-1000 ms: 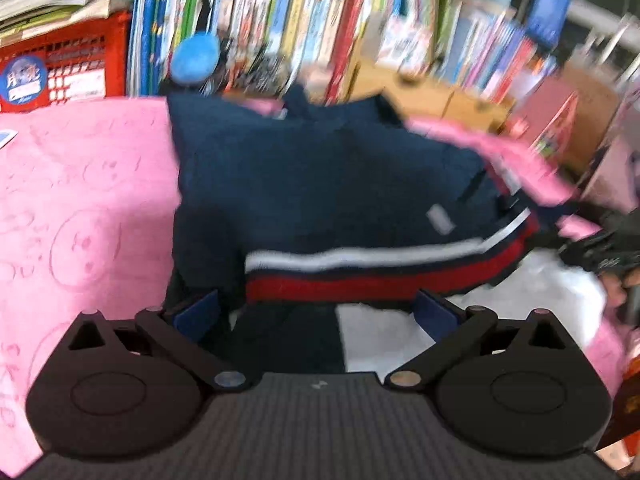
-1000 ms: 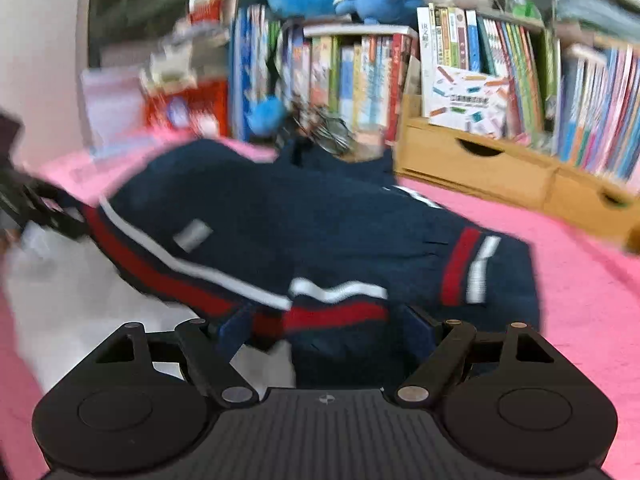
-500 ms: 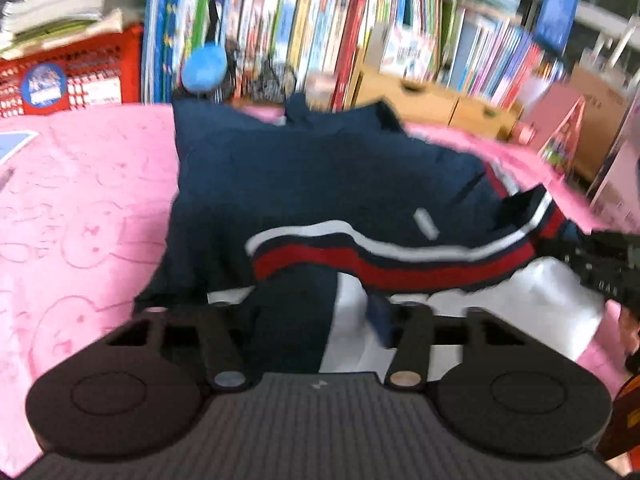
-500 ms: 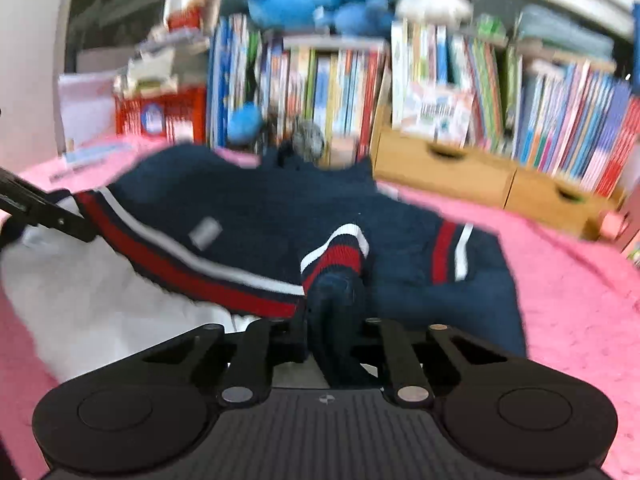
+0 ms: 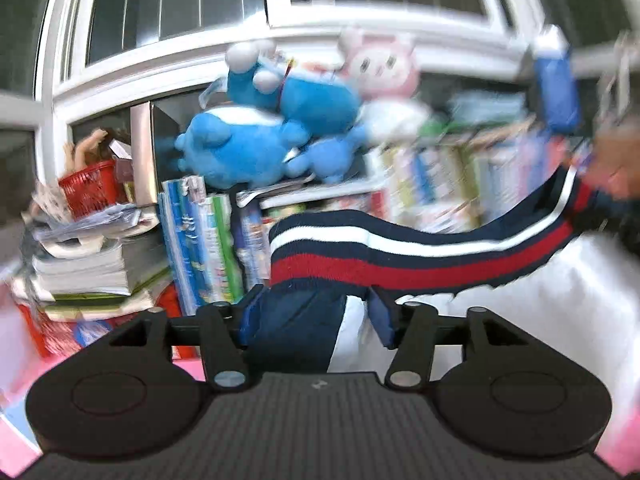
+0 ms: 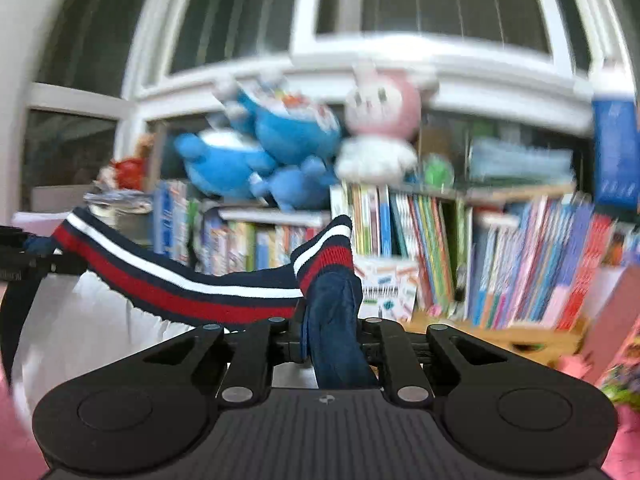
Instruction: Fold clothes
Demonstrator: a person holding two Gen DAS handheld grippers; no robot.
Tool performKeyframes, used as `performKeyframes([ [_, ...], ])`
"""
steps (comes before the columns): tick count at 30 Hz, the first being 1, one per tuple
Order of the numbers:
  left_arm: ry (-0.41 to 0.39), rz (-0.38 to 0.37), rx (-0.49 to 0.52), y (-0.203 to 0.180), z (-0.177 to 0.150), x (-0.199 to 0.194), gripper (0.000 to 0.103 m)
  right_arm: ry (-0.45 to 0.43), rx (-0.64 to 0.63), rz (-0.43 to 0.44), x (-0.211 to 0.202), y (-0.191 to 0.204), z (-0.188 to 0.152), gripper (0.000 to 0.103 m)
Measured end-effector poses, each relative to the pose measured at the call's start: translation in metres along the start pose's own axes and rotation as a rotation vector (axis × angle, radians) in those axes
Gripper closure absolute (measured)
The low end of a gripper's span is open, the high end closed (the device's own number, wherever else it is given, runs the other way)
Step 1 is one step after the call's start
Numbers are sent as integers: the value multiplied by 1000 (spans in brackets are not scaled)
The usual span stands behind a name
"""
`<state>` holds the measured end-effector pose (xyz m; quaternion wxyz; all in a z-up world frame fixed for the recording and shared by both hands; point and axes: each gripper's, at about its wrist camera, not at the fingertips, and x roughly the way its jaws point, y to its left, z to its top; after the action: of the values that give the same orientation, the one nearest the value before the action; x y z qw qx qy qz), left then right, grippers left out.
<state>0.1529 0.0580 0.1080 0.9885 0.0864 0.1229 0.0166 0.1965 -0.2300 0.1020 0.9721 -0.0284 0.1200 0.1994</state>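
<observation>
Both grippers are raised level, facing the bookshelf, with the striped sweater stretched in the air between them. The left gripper and the right gripper each pinch its hem. Motion blur smears the books and plush toys.

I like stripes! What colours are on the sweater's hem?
Navy, white and red stripes on the hem, clearest in the left wrist view.

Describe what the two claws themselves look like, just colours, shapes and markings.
Both look alike: the left claw and right claw are matte black, with a ribbed flat body bearing a small centre logo, two round housings with raised discs, triangular cut-outs, and silver pivot pins on the linkage arms. Fingers carry blue pads. No cables or sleeves show.
</observation>
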Motion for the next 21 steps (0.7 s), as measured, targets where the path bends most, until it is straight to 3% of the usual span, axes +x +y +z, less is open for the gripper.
performKeyframes([
  [4,224,19,-36,5,-36,94,48,146,88,-23,90,-18,-30,85],
  [6,265,40,-34,6,-53,114,51,240,122,-49,128,-21,-52,85],
  [9,325,72,-29,7,-79,145,47,333,111,-84,163,-19,-84,83],
  [15,342,108,31,-2,-99,158,31,389,147,-90,184,-25,-107,75],
  [20,394,124,-64,13,-101,166,5,408,273,-45,188,-45,-108,72],
  [21,404,129,-85,16,-102,166,0,408,269,-49,186,-45,-107,66],
])
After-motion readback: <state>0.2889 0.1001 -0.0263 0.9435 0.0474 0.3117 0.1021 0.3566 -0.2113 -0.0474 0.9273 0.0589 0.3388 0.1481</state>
